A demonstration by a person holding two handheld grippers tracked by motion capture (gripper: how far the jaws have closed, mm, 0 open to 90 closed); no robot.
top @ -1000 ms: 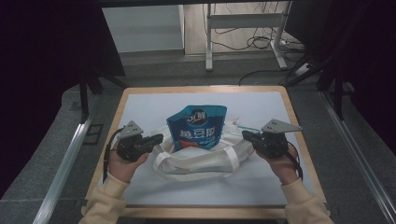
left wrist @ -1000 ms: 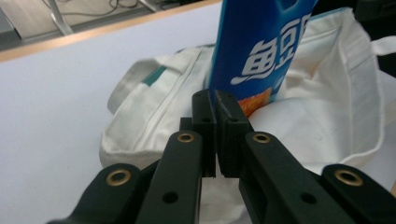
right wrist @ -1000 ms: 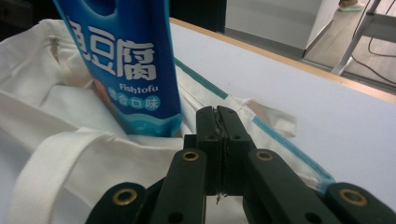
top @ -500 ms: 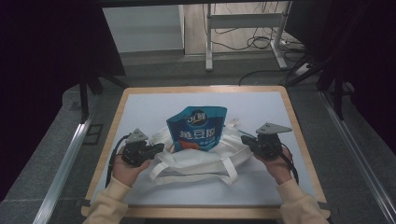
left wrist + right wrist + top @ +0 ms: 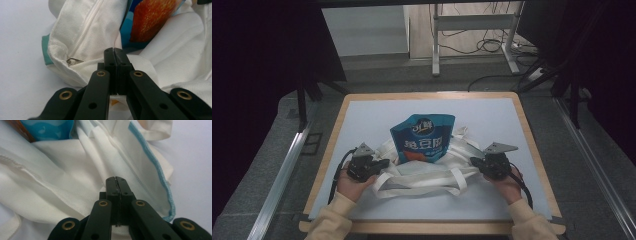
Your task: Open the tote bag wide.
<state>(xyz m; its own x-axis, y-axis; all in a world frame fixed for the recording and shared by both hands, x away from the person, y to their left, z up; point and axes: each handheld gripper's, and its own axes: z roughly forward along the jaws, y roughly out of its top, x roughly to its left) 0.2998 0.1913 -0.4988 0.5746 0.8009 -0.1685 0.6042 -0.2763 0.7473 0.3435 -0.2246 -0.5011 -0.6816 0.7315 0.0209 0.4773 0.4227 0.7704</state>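
- A white cloth tote bag (image 5: 422, 172) lies crumpled on the pale mat (image 5: 492, 115) of a wood-rimmed table (image 5: 532, 145), near the person's edge and roughly centred between the two hands
- A blue snack pouch (image 5: 424, 137) with white lettering and an orange patch at its foot sits partly inside the bag's mouth, its top leaning toward the far side of the table
- The left gripper (image 5: 379, 165) is at the bag's left edge, held by the left hand (image 5: 352, 182); in the left gripper view its jaws are pressed together with white fabric (image 5: 140, 65) pinched between them
- Just left of those jaws in that view a zip line runs along the cloth down to a small metal zip pull (image 5: 73, 60); a teal trim shows at the bag's corner
- The right gripper (image 5: 476, 162) is at the bag's right edge, held by the right hand (image 5: 507, 182); in the right gripper view its jaws are likewise closed tight on a fold of the white cloth (image 5: 75, 185)
- A light blue stitched hem (image 5: 160, 177) runs beside the right jaws
- The bag's two handles (image 5: 452, 177) loop loosely on the mat toward the person, between the grippers
- Cream sleeves (image 5: 332, 220) cover both forearms
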